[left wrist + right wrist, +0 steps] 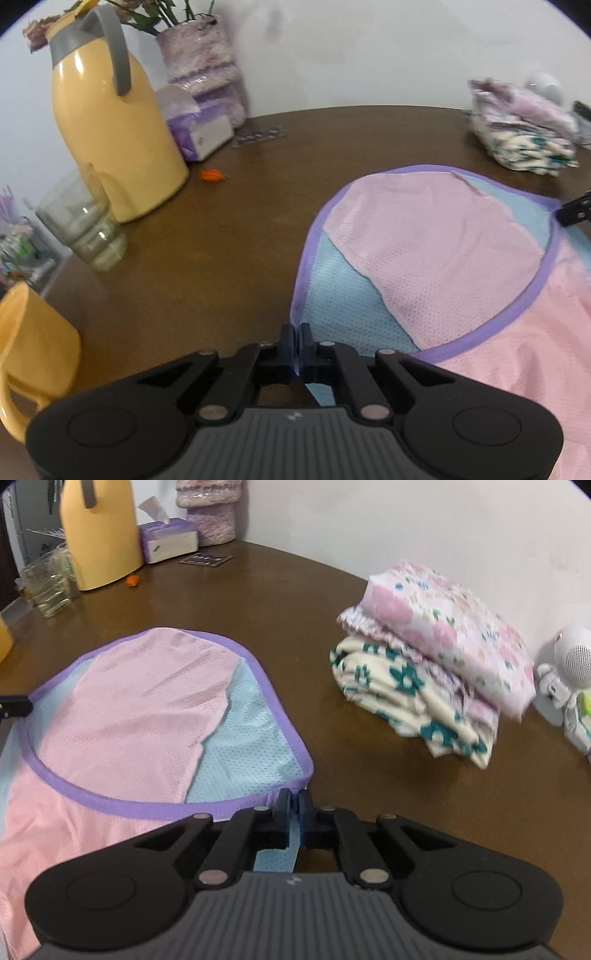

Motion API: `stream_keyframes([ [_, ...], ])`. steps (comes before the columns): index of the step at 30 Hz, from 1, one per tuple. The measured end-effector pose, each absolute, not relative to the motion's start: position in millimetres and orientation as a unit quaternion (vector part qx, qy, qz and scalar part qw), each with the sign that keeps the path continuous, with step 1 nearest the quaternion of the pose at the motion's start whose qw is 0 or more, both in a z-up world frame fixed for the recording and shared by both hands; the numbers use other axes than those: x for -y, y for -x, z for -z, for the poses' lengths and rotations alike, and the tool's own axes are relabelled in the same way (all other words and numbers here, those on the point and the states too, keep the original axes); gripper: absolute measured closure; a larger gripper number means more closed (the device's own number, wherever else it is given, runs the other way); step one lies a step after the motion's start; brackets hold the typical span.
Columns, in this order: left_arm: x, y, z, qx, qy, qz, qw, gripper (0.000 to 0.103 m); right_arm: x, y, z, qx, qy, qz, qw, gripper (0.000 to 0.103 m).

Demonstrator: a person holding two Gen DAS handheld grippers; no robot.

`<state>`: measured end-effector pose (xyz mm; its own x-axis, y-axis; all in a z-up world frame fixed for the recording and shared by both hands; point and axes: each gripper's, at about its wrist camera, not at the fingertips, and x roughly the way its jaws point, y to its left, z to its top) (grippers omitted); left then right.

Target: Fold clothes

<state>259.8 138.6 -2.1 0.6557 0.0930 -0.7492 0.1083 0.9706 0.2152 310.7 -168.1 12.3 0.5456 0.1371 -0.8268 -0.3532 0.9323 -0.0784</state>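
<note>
Desk (pixel 229 236): brown, round-edged, carries everything below.
Garment (pixel 436 251): pink and pale-blue mesh with purple trim, spread on the desk, its near corners lifted into the grippers.
Folded clothes (pixel 436 672): floral stack on the desk, right of the garment, near the wall.
Yellow jug (pixel 110 136): upright at the desk's far left, grey handle.
Left hand-held gripper (pixel 297 345): clenched on the garment's blue corner at the purple trim.
Right hand-held gripper (pixel 294 812): clenched on the opposite blue corner.
</note>
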Motion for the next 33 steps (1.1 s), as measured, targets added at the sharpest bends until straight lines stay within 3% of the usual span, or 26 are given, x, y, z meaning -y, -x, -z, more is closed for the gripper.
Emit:
stream_keyframes([
  [15, -160, -311, 4, -0.402, -0.127, -0.015, 0.907, 0.101, 138, -374, -9, -0.443, 0.105, -0.15, 0.877, 0.098],
  [17, -160, -303, -2, -0.394, -0.11, -0.016, 0.912, 0.092, 145, -368, -13, -0.436, 0.082, -0.148, 0.884, 0.092],
  [18, -160, -294, -9, -0.382, -0.097, -0.013, 0.919, 0.09, 150, -361, -18, -0.427, 0.065, -0.149, 0.889, 0.081],
  [19, -159, -279, -19, -0.361, -0.082, -0.005, 0.929, 0.073, 155, -349, -26, -0.414, 0.051, -0.158, 0.895, 0.065],
  [20, -157, -263, -29, -0.343, -0.073, 0.004, 0.937, 0.052, 162, -335, -36, -0.399, 0.037, -0.173, 0.9, 0.059],
  [23, -143, -207, -52, -0.308, -0.069, 0.057, 0.947, 0.023, 176, -278, -62, -0.36, 0.038, -0.222, 0.905, 0.046],
  [24, -137, -188, -55, -0.307, -0.075, 0.081, 0.945, 0.022, 178, -254, -66, -0.352, 0.056, -0.236, 0.904, 0.038],
  [27, -116, -140, -52, -0.317, -0.091, 0.129, 0.935, 0.023, 180, -179, -67, -0.341, 0.103, -0.274, 0.893, 0.038],
  [28, -110, -126, -49, -0.324, -0.096, 0.139, 0.931, 0.032, 178, -160, -64, -0.344, 0.114, -0.286, 0.887, 0.04],
  [29, -103, -114, -45, -0.332, -0.101, 0.146, 0.926, 0.045, 175, -143, -61, -0.347, 0.125, -0.298, 0.88, 0.044],
  [31, -91, -99, -34, -0.348, -0.114, 0.155, 0.918, 0.06, 167, -113, -53, -0.354, 0.148, -0.32, 0.866, 0.063],
  [33, -81, -92, -26, -0.354, -0.13, 0.159, 0.912, 0.069, 155, -92, -46, -0.361, 0.177, -0.335, 0.852, 0.072],
])
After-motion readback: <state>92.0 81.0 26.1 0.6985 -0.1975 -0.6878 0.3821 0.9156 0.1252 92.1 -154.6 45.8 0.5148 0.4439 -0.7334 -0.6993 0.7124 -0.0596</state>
